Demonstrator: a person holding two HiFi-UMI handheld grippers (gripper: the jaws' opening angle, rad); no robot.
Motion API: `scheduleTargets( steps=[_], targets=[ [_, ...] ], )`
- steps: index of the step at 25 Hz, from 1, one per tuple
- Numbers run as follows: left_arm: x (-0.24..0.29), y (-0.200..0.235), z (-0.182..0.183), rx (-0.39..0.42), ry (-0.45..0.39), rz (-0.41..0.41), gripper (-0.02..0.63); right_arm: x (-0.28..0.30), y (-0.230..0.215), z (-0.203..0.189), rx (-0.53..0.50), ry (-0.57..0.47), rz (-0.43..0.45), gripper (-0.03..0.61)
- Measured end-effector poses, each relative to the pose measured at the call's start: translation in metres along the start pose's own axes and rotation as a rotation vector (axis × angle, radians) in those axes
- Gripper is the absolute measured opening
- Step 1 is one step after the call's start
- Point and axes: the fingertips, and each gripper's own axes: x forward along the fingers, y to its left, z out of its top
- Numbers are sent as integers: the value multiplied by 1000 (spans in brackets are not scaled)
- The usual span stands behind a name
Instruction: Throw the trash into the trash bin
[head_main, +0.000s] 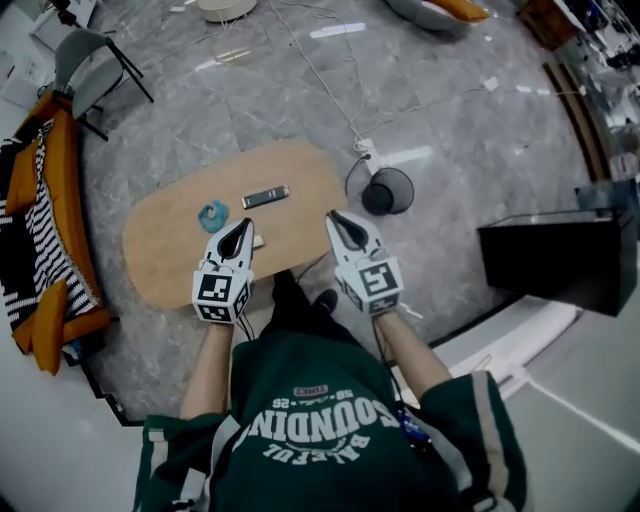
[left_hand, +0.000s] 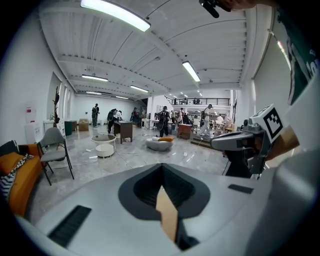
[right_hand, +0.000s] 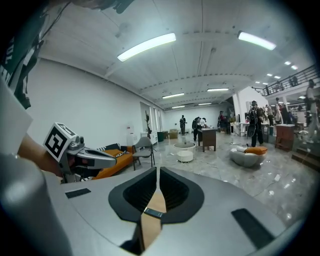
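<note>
An oval wooden table carries a crumpled blue scrap, a dark flat bar-shaped piece and a small white scrap. A black mesh trash bin stands on the floor just right of the table. My left gripper hovers over the table's near edge beside the white scrap, jaws together and nothing in them. My right gripper is past the table's right end, a short way from the bin, also shut and holding nothing.
An orange sofa with a striped cushion lines the left side. A grey chair stands at the far left. A black open box sits at the right. A white cable runs across the marble floor towards the bin.
</note>
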Motion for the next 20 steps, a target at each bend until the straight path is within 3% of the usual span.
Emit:
scheduleTargets(
  steps=[10,20],
  targets=[
    [5,76,-38,-39,12,69,0,105,51,-37,-73,116,200,17],
    [-23,125,-125,-179,39,220,0,188,137,-154,-161,276,491,143]
  ],
)
